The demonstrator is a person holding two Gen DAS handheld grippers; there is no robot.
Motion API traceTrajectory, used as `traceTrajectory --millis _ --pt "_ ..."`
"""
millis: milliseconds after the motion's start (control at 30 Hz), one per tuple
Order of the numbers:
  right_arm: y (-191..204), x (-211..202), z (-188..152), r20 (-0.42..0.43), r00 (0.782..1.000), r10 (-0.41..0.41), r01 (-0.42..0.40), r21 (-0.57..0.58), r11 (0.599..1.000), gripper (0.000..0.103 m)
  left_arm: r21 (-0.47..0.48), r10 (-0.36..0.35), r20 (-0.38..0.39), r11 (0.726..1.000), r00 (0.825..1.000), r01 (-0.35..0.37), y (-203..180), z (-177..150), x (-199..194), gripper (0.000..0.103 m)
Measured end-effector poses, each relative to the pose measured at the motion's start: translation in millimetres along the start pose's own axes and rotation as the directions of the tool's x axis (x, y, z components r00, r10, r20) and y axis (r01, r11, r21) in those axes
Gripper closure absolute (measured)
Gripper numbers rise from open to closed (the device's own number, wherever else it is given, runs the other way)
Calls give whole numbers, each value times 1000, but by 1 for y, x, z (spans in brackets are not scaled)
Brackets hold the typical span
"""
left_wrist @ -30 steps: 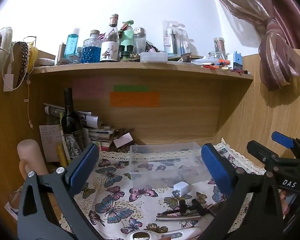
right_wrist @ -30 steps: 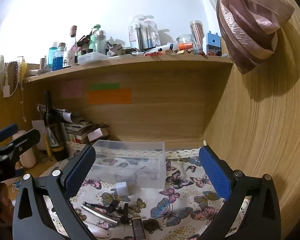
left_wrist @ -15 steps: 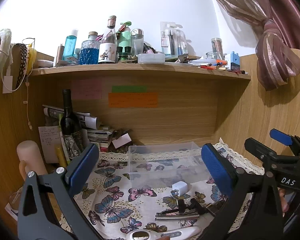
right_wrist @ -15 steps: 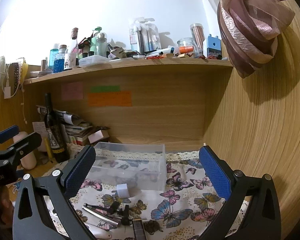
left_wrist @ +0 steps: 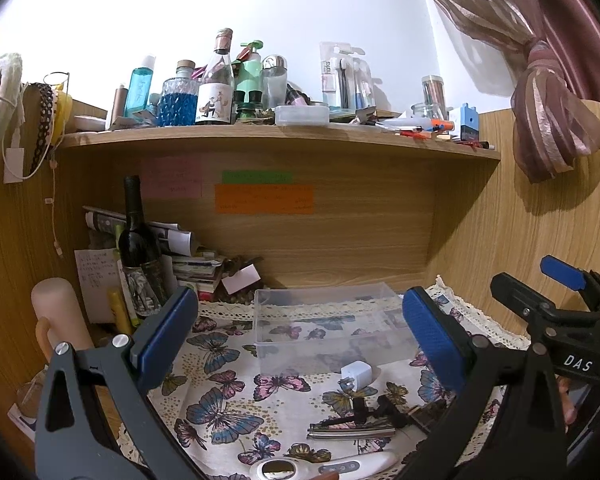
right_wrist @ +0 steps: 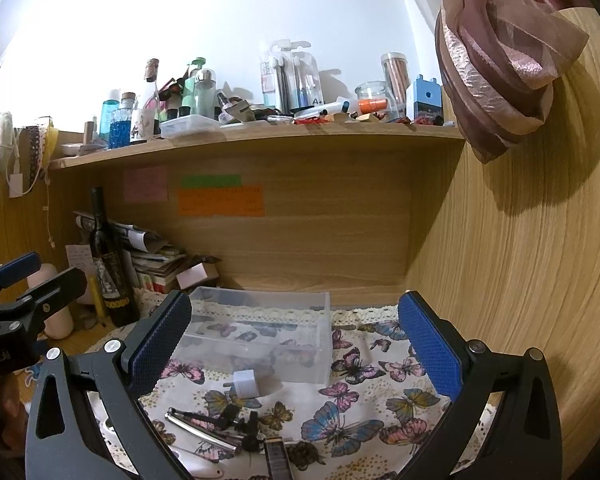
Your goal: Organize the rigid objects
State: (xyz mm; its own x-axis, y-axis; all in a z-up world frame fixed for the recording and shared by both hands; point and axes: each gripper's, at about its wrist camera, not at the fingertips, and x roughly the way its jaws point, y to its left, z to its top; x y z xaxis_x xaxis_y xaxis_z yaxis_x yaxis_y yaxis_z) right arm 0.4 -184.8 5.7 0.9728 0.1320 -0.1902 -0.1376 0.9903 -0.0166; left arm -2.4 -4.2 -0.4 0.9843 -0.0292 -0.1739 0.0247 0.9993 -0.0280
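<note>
A clear plastic box [left_wrist: 332,322] [right_wrist: 260,332] stands on the butterfly cloth [left_wrist: 220,396]. In front of it lie a white plug adapter [left_wrist: 357,373] [right_wrist: 245,385], black and silver clips [left_wrist: 364,420] [right_wrist: 216,426], and a white handled device [left_wrist: 324,468] at the bottom edge. My left gripper [left_wrist: 300,340] is open and empty, above the cloth, short of the box. My right gripper [right_wrist: 294,346] is open and empty, also above the cloth. The right gripper shows at the right of the left wrist view [left_wrist: 556,304].
A dark wine bottle [left_wrist: 138,252] and stacked papers [left_wrist: 192,264] stand at the back left. A pink cylinder [left_wrist: 58,320] stands at the left. A shelf [left_wrist: 276,136] above holds several bottles. A wooden wall [right_wrist: 520,260] closes the right side.
Both wrist views have lifted and drawn back slightly; the shelf and box sit a little lower in frame. Nothing was taken hold of.
</note>
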Motion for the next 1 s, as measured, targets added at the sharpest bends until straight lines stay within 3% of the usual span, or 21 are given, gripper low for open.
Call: traceTrajectory --millis 1000 --pt "4 -4 1 15 1000 5 -5 -17 1000 0 -1 -5 0 1000 1000 5 0 2 0 0"
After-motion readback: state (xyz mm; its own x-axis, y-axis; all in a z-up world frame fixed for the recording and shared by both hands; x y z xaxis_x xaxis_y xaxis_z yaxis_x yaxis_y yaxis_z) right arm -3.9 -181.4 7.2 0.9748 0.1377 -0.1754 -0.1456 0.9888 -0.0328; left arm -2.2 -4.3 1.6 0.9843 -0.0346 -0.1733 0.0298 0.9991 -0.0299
